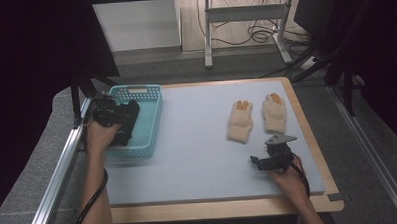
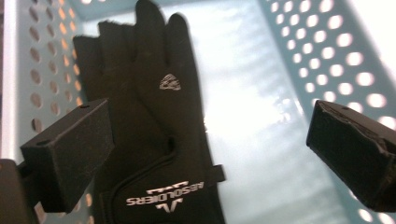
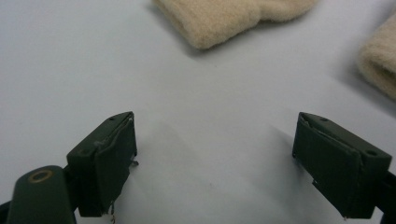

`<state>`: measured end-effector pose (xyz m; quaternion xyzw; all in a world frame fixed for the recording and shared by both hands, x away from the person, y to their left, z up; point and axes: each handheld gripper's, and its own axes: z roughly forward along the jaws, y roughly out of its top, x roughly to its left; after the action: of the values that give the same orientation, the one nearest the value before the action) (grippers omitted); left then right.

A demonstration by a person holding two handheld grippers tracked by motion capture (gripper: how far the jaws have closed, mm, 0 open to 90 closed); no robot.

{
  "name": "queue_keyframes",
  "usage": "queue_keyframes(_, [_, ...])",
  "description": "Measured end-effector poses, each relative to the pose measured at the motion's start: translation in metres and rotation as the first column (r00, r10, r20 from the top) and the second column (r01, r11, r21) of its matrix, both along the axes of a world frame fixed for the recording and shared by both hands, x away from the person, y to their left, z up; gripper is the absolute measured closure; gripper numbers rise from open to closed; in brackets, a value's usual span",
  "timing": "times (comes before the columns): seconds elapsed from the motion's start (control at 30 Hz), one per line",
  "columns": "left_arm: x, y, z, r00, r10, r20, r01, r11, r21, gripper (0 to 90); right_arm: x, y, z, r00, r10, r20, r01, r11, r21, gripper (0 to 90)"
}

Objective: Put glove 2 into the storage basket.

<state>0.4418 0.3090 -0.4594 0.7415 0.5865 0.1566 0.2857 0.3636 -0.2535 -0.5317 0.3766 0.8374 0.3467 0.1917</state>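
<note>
The left hand-held gripper [image 2: 210, 140] hangs over the turquoise perforated plastic basket [image 1: 152, 124] with its two black jaws spread wide and nothing between the pads. Below it, in the left gripper view, a black fabric glove with white lettering on the cuff [image 2: 154, 130] lies flat on the basket's pale floor, fingers pointing away from the camera, close to the holed wall on that view's left. The glove is free of both jaws. In the high view the left hand-held gripper [image 1: 129, 114] sits at the basket's left rim, held by the person's left hand [image 1: 101, 136], and the basket stands at the left edge of the light grey padded worktop [image 1: 198, 157].

The right hand-held gripper [image 3: 215, 154] is also wide open and empty, its jaws poised just above bare worktop. In the high view it [image 1: 261, 162] is near the front right of the worktop, in the person's right hand [image 1: 288, 178]. Beyond it lie two cream knitted gloves with orange fingertips [image 1: 241, 121], side by side and slightly apart, cuffs toward the person.
</note>
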Motion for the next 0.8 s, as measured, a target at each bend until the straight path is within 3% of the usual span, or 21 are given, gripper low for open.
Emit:
queue_keyframes(0.23, [-0.014, -0.021, 0.012, 0.9951, -0.069, 0.071, 0.070, 0.9974, -0.019, 0.7, 0.000, 0.000, 0.000, 1.0000, 0.000, 0.000, 0.000, 1.0000, 0.000, 13.4])
queue_keyframes(0.43, [-0.030, -0.046, 0.022, 0.9812, -0.146, 0.126, 0.149, 0.9889, -0.010, 0.6, 0.000, 0.000, 0.000, 1.0000, 0.000, -0.001, 0.000, 1.0000, -0.002, 13.4])
queue_keyframes(0.67, [-0.052, -0.074, 0.029, 0.9566, -0.223, 0.188, 0.229, 0.9734, -0.009, 0.0, 0.000, 0.000, 0.000, 1.0000, -0.001, 0.000, 0.001, 1.0000, -0.002, 13.3])
queue_keyframes(0.8, [-0.068, -0.095, 0.030, 0.9318, -0.282, 0.228, 0.289, 0.9573, 0.003, 0.0, 0.000, 0.000, 0.000, 1.0000, -0.001, -0.002, 0.001, 1.0000, -0.002, 13.3])
